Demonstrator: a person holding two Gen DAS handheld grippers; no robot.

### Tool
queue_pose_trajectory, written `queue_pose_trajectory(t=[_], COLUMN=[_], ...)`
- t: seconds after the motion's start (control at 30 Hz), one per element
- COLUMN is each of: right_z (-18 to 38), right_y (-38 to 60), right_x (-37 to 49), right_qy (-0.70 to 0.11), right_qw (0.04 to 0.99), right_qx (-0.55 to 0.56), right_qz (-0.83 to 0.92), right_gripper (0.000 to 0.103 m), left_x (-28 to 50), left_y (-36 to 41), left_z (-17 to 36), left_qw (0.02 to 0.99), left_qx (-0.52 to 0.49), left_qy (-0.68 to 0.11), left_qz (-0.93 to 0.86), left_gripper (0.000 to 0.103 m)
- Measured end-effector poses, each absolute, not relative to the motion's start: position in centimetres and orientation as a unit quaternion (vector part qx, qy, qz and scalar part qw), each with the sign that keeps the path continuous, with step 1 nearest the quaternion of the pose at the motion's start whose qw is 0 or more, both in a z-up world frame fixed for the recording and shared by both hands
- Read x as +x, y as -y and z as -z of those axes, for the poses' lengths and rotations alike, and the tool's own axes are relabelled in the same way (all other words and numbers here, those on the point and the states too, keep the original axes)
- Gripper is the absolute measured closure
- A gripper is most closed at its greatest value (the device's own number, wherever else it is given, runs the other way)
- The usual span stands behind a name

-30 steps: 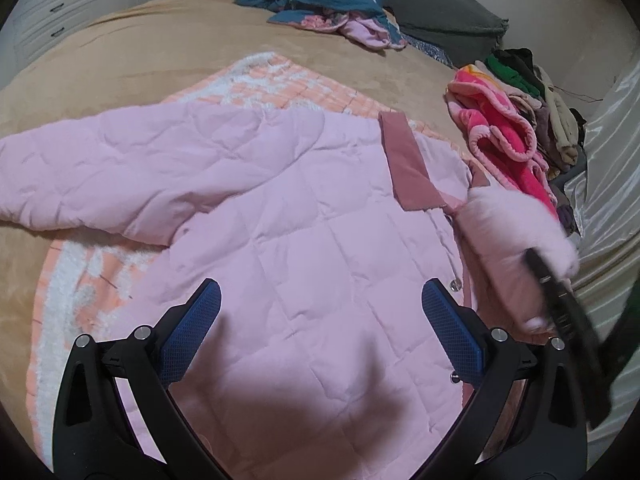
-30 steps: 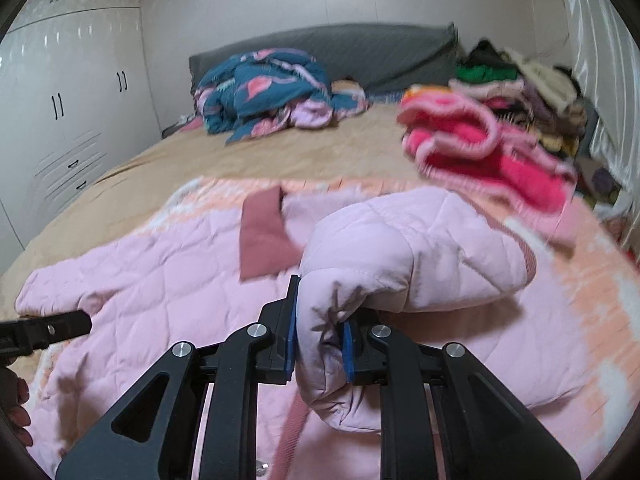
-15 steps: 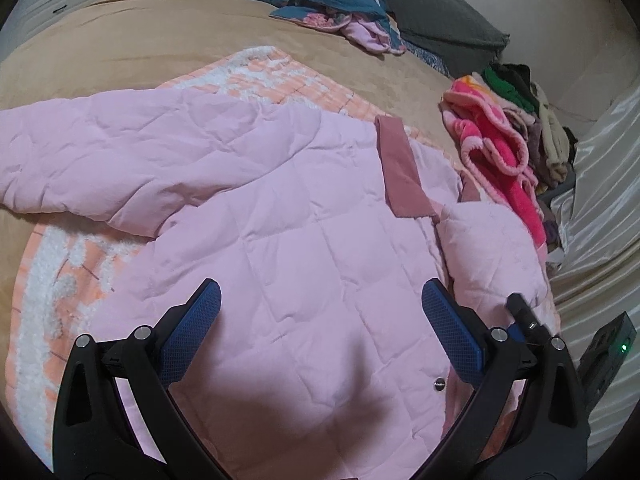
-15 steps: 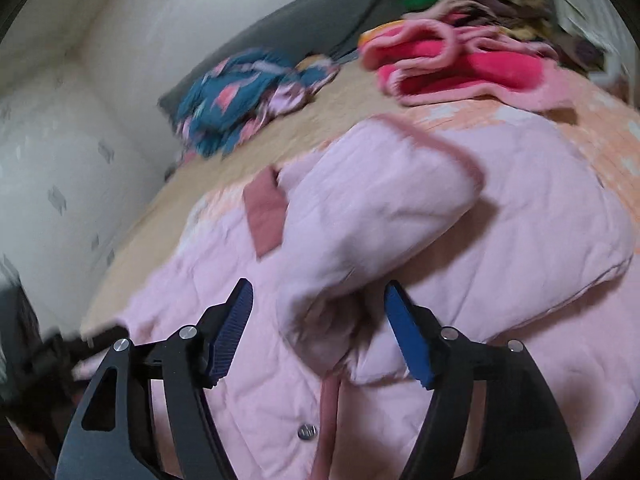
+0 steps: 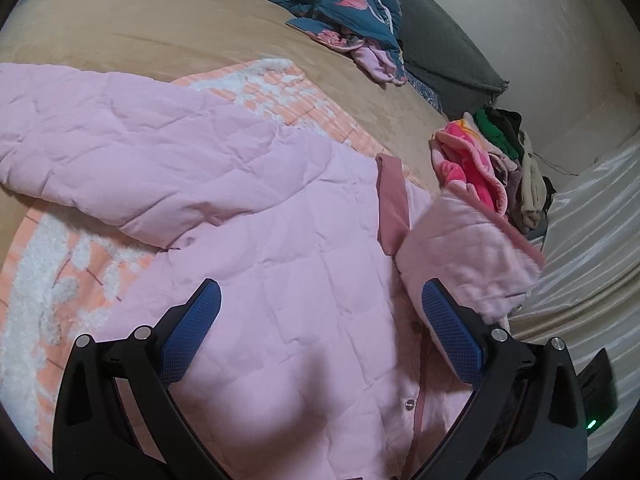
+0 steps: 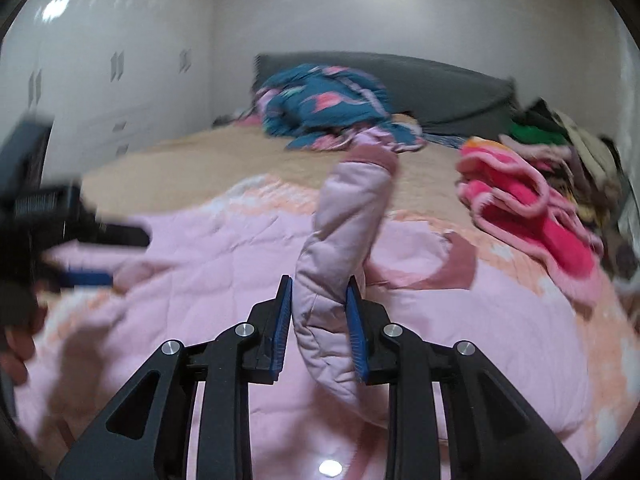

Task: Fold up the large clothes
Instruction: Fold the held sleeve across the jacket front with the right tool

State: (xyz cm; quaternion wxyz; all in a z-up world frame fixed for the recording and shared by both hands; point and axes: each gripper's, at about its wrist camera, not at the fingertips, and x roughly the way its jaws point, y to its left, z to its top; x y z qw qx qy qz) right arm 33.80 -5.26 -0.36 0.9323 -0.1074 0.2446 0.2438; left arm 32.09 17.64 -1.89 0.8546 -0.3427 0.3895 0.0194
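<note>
Pink quilted jacket (image 5: 256, 264) spread on bed (image 5: 120, 40), lower hem cut off by frame. Right view blurred. Right gripper (image 6: 319, 312), jaws just closing, clamps a raised sleeve (image 6: 348, 216); left gripper (image 5: 320, 320) wide open, empty.

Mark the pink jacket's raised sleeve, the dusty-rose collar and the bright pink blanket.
raised sleeve (image 6: 344, 240), right wrist view, mid-sleeve above the pads.
dusty-rose collar (image 5: 392, 204), left wrist view, middle of the flap.
bright pink blanket (image 6: 532, 208), right wrist view, top fold.
</note>
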Motion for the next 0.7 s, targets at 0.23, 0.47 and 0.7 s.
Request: queue_pose_trajectory(t=[0.23,0.47,0.7], right_z=[3.5,3.2,2.2], right_y=[1.8,3.0,10.9], right_x=[33.3,32.6,32.6], right_qy=[-0.3,-0.333,-0.348], right_qw=[0.893,0.871,0.895], right_qx=[-0.152,-0.112,-0.046], right_qz=[-0.298,-0.343,-0.277], right_gripper=[0.078,0.052,0.052], left_x=[32.2,33.1,34.9], left_y=[-18.1,-17.4,-14.3], left_z=[1.9,3.3,6.6], left_qw=[0.854,0.839,0.81], left_qx=[-0.351,-0.365,-0.37], left_qy=[-0.385,-0.403,-0.451], left_qz=[-0.015,0.015,0.06], left_gripper=[0.009,0.009,0.009])
